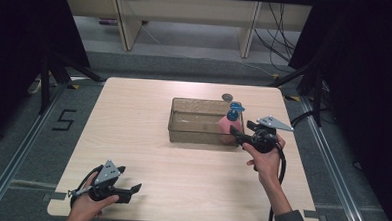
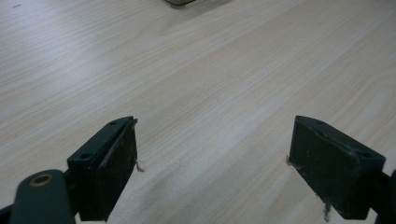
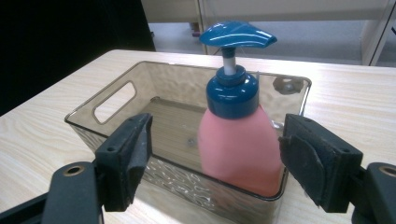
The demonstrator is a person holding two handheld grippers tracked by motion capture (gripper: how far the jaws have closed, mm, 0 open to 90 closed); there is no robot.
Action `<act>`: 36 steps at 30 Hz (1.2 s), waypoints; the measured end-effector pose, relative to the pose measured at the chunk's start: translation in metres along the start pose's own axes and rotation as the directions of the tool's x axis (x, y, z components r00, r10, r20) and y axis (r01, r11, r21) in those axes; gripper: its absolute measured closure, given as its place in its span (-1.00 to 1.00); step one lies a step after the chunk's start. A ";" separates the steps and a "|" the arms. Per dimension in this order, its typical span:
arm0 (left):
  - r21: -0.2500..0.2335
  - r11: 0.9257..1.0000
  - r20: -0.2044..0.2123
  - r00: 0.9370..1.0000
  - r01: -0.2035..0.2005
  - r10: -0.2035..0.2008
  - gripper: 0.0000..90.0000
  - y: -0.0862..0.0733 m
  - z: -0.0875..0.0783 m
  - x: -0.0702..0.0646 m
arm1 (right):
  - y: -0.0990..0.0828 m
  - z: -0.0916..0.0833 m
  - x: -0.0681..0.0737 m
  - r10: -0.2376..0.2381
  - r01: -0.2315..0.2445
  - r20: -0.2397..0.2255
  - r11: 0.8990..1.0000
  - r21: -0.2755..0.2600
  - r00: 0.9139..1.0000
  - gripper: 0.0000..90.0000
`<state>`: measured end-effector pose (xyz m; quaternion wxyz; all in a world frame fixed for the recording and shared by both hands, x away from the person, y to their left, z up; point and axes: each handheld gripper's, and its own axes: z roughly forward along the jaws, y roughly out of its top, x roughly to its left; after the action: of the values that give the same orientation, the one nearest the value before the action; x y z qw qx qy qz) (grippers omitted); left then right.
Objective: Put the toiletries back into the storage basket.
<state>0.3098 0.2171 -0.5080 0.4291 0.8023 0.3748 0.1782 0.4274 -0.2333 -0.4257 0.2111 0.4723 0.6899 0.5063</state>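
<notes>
A pink pump bottle (image 1: 228, 125) with a blue pump head stands upright in the right end of a clear brownish bin (image 1: 193, 136) on the wooden table. My right gripper (image 1: 242, 131) is at the bin's near right corner, open and outside the wall. In the right gripper view the bottle (image 3: 238, 144) rises behind the bin's wall (image 3: 177, 88), and the right gripper (image 3: 215, 154) has its black jaws spread to either side and apart from the bottle. My left gripper (image 1: 128, 178) rests open near the table's front left. In the left gripper view the left gripper (image 2: 212, 158) holds nothing.
A small round grey object (image 1: 227, 97) lies on the table just behind the bin. The light wood table (image 1: 147, 153) has bare surface left of and in front of the bin. Dark curtains and stands flank both sides; cables trail from the grippers.
</notes>
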 end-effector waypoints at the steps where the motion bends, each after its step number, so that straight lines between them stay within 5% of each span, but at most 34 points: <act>1: 0.001 1.000 0.000 1.000 -0.001 0.001 -0.67 0.000 0.000 0.000 | -0.001 0.000 0.002 0.024 -0.024 -0.006 1.000 -0.003 1.000 -0.42; 5: 0.000 1.000 0.000 1.000 0.000 0.000 -0.67 0.000 0.000 0.000 | -0.001 -0.002 0.000 -0.014 0.014 -0.004 1.000 -0.014 1.000 -0.42; 26: -0.008 1.000 0.005 1.000 0.010 -0.010 -0.67 0.000 0.000 0.000 | -0.007 -0.011 0.019 -0.021 0.022 -0.059 1.000 0.009 0.998 -0.44; 28: 0.011 1.000 -0.002 1.000 -0.021 0.021 -0.67 0.000 -0.001 0.002 | -0.009 -0.011 0.021 -0.013 0.013 -0.066 1.000 0.001 0.998 -0.43; 29: 0.000 1.000 0.004 1.000 0.006 -0.006 -0.67 0.000 -0.001 0.000 | -0.009 -0.011 0.020 -0.045 0.045 -0.066 0.999 -0.007 0.997 -0.43; 31: -0.010 1.000 0.003 1.000 0.014 -0.014 -0.67 0.000 0.000 0.000 | -0.011 -0.012 0.023 -0.023 0.024 -0.075 1.000 0.010 0.997 -0.43; 33: 0.002 1.000 0.005 1.000 0.006 -0.006 -0.67 0.001 -0.002 0.001 | -0.013 -0.012 0.022 -0.051 0.051 -0.077 0.999 0.006 0.996 -0.43; 34: -0.006 1.000 0.001 1.000 0.017 -0.017 -0.67 0.000 -0.001 0.001 | -0.014 -0.013 0.025 -0.008 0.009 -0.089 1.000 0.012 0.996 -0.43; 36: -0.001 1.000 -0.001 1.000 0.027 -0.027 -0.67 0.000 -0.001 0.001 | -0.015 -0.013 0.024 -0.027 0.027 -0.097 1.000 0.000 0.995 -0.43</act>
<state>0.3101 0.2187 -0.5079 0.4316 0.7969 0.3856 0.1730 0.3995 -0.2200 -0.4290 0.1838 0.4378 0.7062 0.5252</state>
